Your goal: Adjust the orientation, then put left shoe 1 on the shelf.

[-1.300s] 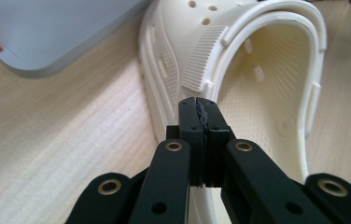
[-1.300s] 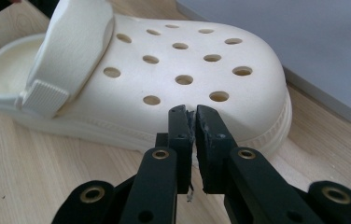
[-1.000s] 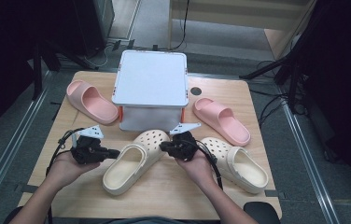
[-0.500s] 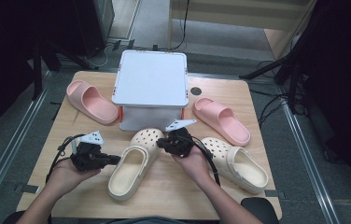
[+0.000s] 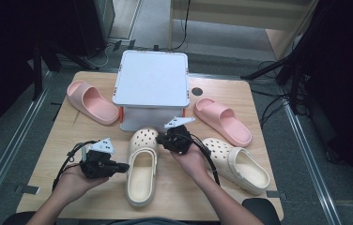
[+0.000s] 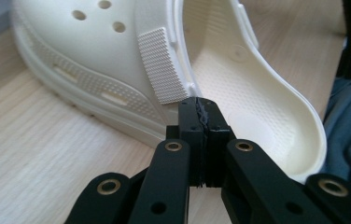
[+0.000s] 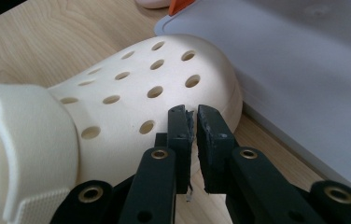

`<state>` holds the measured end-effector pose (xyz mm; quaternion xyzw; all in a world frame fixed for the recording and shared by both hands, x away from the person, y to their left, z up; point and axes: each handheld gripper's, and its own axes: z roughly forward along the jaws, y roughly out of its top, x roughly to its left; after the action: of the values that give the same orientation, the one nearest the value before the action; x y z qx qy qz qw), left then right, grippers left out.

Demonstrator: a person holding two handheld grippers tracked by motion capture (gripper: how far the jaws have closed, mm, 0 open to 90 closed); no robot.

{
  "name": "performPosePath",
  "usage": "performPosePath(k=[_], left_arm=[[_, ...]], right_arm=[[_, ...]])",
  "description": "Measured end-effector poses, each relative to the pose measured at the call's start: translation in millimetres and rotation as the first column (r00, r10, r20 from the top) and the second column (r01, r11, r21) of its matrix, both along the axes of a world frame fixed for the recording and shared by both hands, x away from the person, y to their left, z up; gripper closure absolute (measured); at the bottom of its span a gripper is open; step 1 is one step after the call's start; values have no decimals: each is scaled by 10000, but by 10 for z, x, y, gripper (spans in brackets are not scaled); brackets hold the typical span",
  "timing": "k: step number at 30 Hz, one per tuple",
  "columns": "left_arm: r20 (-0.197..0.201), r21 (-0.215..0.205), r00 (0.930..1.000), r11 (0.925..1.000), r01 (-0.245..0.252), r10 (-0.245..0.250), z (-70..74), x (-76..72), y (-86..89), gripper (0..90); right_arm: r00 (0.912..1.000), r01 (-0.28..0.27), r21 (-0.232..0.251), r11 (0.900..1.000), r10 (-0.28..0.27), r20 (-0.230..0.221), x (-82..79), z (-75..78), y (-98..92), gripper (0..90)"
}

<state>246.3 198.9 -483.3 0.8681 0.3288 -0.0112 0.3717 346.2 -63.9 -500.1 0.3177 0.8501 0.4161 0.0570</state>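
Left tongs (image 6: 203, 108) shut, right tongs (image 7: 191, 113) near-shut — flanking clog (image 5: 141, 164)

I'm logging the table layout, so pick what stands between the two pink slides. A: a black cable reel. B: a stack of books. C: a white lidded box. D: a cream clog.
C: in the high view the white lidded box sits at the table's middle back, with one pink slide to its left and the other pink slide to its right.

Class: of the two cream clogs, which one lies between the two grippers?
The cream clog nearer the box, toe towards it; the other clog lies off to the right.
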Motion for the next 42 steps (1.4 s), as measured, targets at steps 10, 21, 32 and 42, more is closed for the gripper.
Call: performPosePath(k=[10,21,32,42], left_arm=[[-363,-421,9940,9936,-1050,1035,86,102,217,775],[26,-626,9914,9895,-1303,1307,222,356,290,737],[118,-939,9902,9860,-1375,1392,516,637,325,750],[881,-760,9826,9846,-1572,1636,931,943,330,815]], right_arm=[[9998,173,-46,9998,-173,-32,-15,78,-47,742],[10000,35,160,9999,-34,-84,-187,215,-129,669],[9997,72,577,9983,-58,-257,-456,369,-228,582],[9995,204,552,9983,-190,-250,-672,383,-220,519]])
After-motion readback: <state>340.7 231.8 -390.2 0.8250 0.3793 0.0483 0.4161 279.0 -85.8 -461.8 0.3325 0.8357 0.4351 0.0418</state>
